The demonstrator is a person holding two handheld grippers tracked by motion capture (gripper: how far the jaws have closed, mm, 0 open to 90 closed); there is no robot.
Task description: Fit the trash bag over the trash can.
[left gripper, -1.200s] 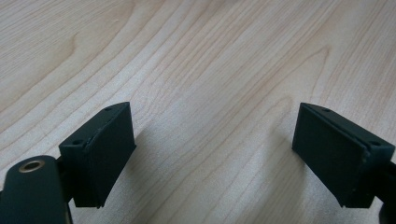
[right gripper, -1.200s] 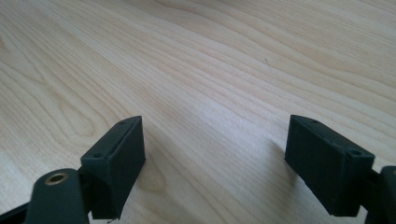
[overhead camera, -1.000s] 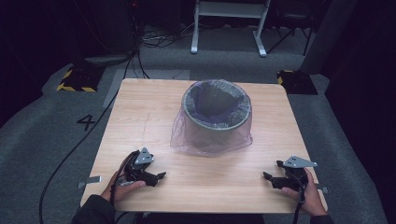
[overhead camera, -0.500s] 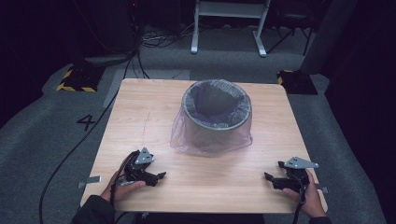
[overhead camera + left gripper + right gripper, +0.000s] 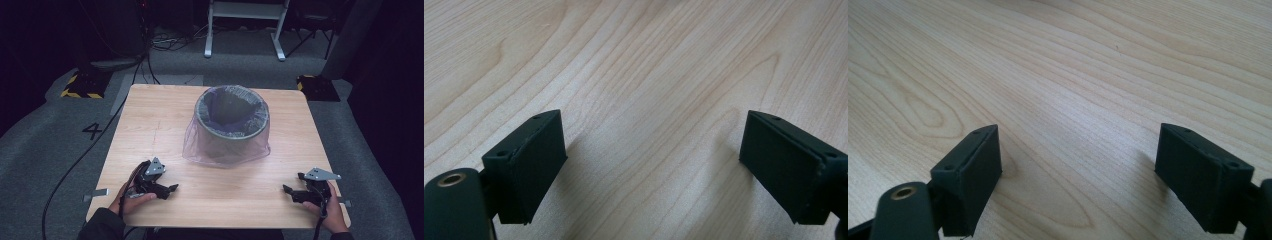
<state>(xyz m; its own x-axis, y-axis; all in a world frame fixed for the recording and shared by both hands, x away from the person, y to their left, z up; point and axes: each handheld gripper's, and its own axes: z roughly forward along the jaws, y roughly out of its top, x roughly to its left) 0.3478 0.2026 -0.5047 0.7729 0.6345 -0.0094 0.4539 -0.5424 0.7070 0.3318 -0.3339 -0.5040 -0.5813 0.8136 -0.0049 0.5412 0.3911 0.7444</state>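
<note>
We had the left gripper (image 5: 170,190) resting near the tabletop's (image 5: 150,115) front left corner, jaws wide apart and empty. The lined bin (image 5: 231,122) stood mid-table toward the far edge. Our right gripper (image 5: 287,190), likewise agape, waited front right. Approaching the loose bag film from both sides seemed wisest.

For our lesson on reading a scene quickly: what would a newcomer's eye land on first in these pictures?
First, the round bin at the middle of the wooden table, lined with a translucent purple bag that drapes down its outside onto the tabletop. Next, the two hand-held grippers resting near the front edge, the left gripper and right gripper, both with jaws open over bare wood.
</note>
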